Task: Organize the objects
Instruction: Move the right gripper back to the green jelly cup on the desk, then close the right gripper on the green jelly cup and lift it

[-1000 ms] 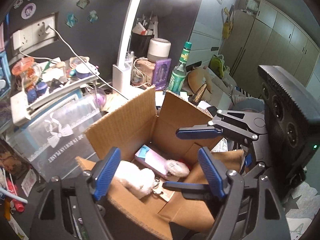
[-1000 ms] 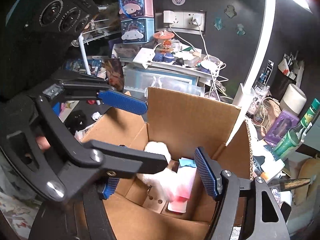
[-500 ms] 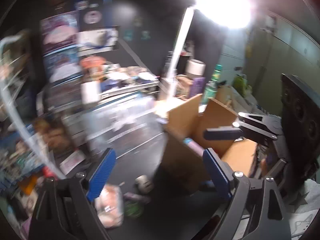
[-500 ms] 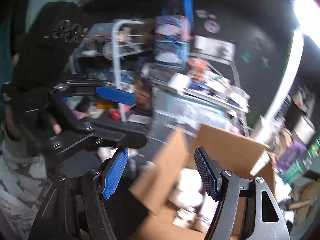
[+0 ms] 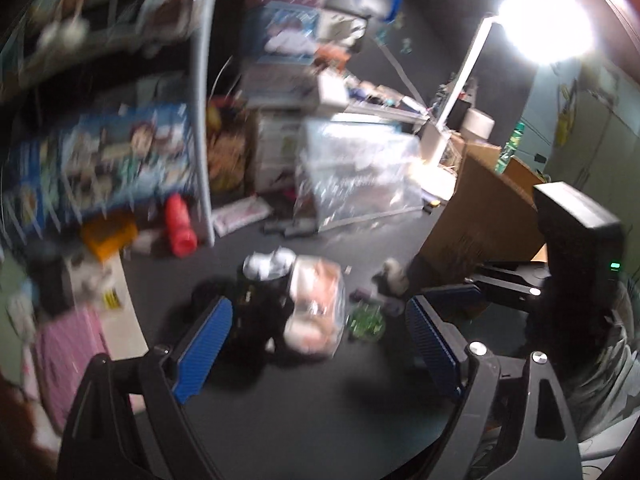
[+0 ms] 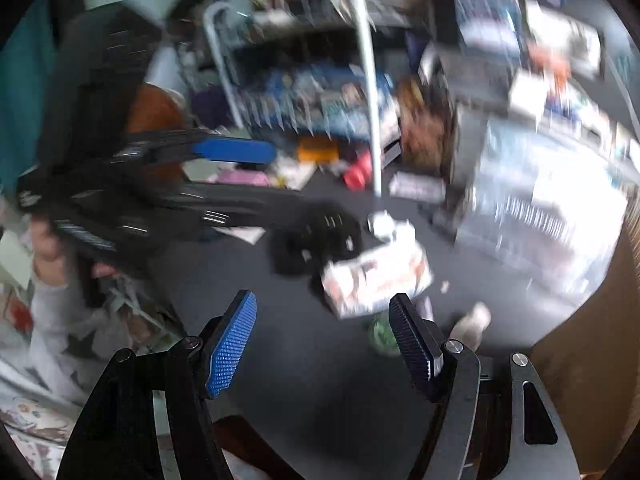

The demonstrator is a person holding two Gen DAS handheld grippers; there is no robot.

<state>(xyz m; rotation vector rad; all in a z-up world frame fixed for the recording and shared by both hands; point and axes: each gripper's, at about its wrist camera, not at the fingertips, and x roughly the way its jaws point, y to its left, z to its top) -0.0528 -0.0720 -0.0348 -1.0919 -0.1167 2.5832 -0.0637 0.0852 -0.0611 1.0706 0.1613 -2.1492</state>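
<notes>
Both views are motion-blurred. My left gripper (image 5: 318,346) is open and empty above the dark floor. Just beyond its tips lie a clear packet with pinkish contents (image 5: 316,306), a black object (image 5: 252,300) and a small green item (image 5: 366,322). The cardboard box (image 5: 476,216) stands to the right. My right gripper (image 6: 322,340) is open and empty; the same packet (image 6: 376,276) and green item (image 6: 380,336) lie just past its right finger. The left gripper (image 6: 224,184) shows at the left of the right wrist view.
A white shelf post (image 5: 200,120) with toy boxes (image 5: 100,164) stands at the left, a red cylinder (image 5: 180,226) at its foot. A clear plastic bin (image 5: 356,172) sits behind the packet. A lamp (image 5: 544,24) glares at top right. Pink paper (image 5: 68,360) lies at the left.
Both grippers have swung left, away from above the open cardboard box, and now face the cluttered floor. Both stay open and empty.
</notes>
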